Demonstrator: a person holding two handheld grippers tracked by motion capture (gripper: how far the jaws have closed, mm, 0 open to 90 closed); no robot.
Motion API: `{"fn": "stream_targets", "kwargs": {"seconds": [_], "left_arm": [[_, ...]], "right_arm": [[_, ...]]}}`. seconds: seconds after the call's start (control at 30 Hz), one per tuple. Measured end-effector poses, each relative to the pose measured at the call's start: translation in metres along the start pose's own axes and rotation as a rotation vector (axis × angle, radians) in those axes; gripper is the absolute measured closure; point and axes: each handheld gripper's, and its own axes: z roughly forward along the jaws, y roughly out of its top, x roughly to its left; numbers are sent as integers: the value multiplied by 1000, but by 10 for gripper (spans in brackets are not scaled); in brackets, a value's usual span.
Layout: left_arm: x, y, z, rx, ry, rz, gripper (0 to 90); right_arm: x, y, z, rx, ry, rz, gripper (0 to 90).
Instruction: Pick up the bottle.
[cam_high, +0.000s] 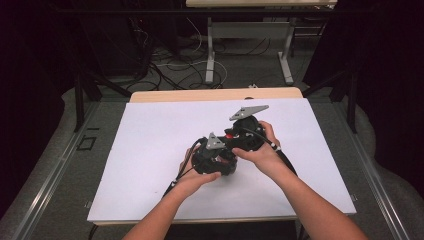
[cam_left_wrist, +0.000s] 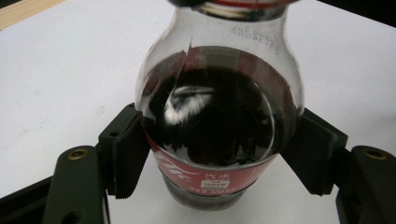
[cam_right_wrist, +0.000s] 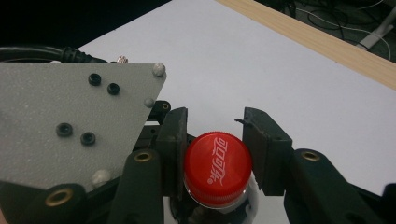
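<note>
Holding cola bottle (cam_left_wrist: 219, 135) upright near centre of white table sheet (cam_high: 150, 145): left gripper (cam_left_wrist: 219, 158) has its pads (cam_left_wrist: 130, 154) pressed on both sides of bottle body at label height. Right gripper (cam_right_wrist: 215, 154) above, jaws bracketing red cap (cam_right_wrist: 217, 168); left pad touching cap, right pad just beside it w/ thin gap, so grip not fully made. Looks like cap-unscrew step, my guess. Risks: one-sided contact → cap slips on twist; bottle rotates in lower pads; dark fizzy contents foam over if opened fast.
</note>
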Motion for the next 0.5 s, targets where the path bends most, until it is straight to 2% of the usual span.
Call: {"fn": "stream_targets", "kwargs": {"seconds": [0.23, 0.37, 0.4, 0.5], "left_arm": [[1, -1, -2, -2, 3, 18, 301], [0, -1, -4, 8, -6, 19, 301], [1, -1, -5, 17, -10, 32, 301], [2, -2, -6, 2, -21, 45, 301]], "right_arm": [[-4, 1, 0, 4, 45, -29, 617], [-9, 2, -1, 16, 90, -34, 617], [-10, 2, 0, 15, 104, -33, 618], [-12, 3, -1, 26, 128, -60, 619]]}}
